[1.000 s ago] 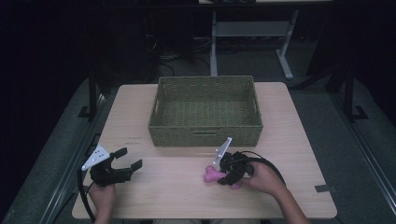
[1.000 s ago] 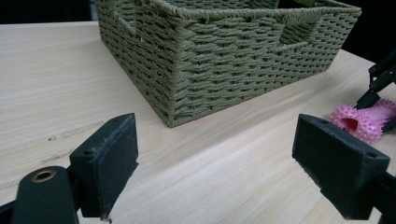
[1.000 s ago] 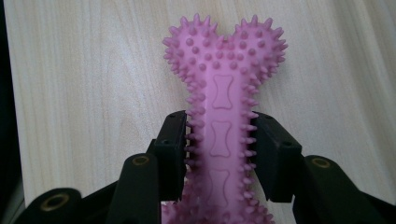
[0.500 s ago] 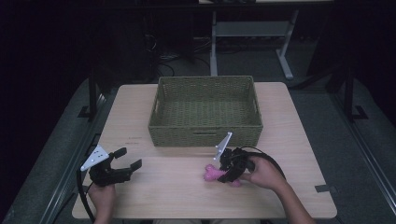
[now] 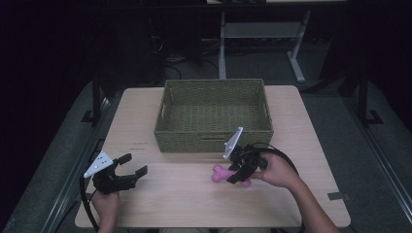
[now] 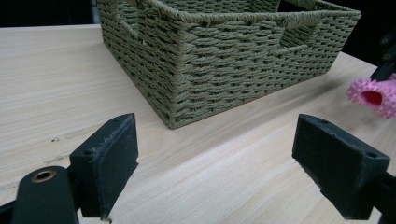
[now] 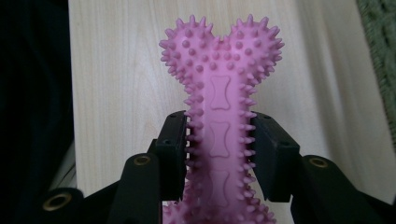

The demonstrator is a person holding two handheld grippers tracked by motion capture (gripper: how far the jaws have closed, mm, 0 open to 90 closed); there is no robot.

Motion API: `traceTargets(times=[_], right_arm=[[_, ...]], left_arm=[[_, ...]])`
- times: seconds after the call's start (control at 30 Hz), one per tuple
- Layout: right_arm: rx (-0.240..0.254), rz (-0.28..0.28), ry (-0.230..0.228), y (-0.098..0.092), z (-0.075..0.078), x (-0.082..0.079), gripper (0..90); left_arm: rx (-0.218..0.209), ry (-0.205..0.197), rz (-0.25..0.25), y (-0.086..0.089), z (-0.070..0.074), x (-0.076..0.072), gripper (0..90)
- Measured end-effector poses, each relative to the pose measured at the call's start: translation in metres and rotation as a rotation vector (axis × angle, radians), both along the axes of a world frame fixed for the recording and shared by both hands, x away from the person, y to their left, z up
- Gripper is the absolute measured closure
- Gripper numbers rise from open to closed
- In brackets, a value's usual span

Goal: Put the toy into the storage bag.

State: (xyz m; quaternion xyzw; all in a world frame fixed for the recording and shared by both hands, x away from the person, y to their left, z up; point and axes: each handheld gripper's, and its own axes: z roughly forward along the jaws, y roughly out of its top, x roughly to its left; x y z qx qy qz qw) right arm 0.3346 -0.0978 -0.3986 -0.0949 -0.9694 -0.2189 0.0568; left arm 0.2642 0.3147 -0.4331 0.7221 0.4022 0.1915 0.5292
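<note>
A pink spiky bone-shaped toy [image 7: 219, 93] is clamped by its shaft between the jaws of my right gripper [image 7: 218, 154], which is shut on it. In the high view the bone toy [image 5: 221, 174] hangs just above the table's front middle, in my right gripper [image 5: 238, 175]. At the front left my left gripper [image 5: 133, 167] stands open with nothing between its jaws; in its own view the left gripper [image 6: 215, 168] faces the basket's corner. The bone toy's end [image 6: 373, 95] shows at the right edge there.
A green woven basket [image 5: 214, 138] with cut-out handles stands at the table's middle back; its near wall [image 6: 233, 60] rises close ahead of the left gripper. Bare wooden tabletop [image 5: 184, 199] lies between the two hands. A dark floor and a metal stand lie beyond the table.
My right gripper has lifted the pink bone toy a little off the table and tilted up towards the basket. The left gripper has stayed where it was.
</note>
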Motion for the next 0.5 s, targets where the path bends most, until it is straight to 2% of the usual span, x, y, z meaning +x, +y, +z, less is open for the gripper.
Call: traceTargets(times=[0.1,0.5], right_arm=[[0.022,0.006,0.004,-0.002,0.008,0.004,57.8],[0.049,-0.002,0.002,-0.013,0.031,0.021,57.8]], left_arm=[[0.003,-0.001,-0.002,0.000,0.000,0.000,13.9],[0.006,0.002,-0.004,-0.001,0.000,0.000,13.9]])
